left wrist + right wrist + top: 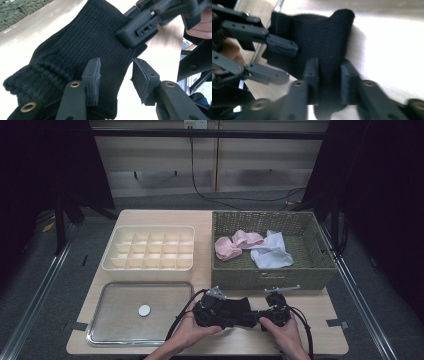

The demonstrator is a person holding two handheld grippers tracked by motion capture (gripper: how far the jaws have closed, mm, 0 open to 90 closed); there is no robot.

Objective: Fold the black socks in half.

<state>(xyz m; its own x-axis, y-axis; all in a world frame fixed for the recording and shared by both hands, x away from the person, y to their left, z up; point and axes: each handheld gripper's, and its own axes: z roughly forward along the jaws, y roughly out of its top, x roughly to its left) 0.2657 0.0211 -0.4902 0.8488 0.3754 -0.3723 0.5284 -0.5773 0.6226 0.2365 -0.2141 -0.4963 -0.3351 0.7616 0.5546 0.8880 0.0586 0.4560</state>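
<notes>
1. High view: you hold a black knitted sock (235, 312) stretched between the left gripper (248, 319) and the right gripper (264, 320), low over the front edge of the pale wooden table (320, 320). It looks like sorting work barely started: the cream plastic divider box with many small cells (112, 262) has nothing in it, while a pink cloth (231, 245) and a white cloth (272, 251) wait in the green woven basket (270, 280). A clear tray (115, 312) carries a small white disc (144, 310). Dark room, cables on the floor behind
2. Left gripper view: jaws half apart, one pad (92, 77) lying on the sock (75, 57), the other clear, so no pinch
3. Right gripper view: jaws narrow, clamped on a fold of the sock (322, 37)
</notes>
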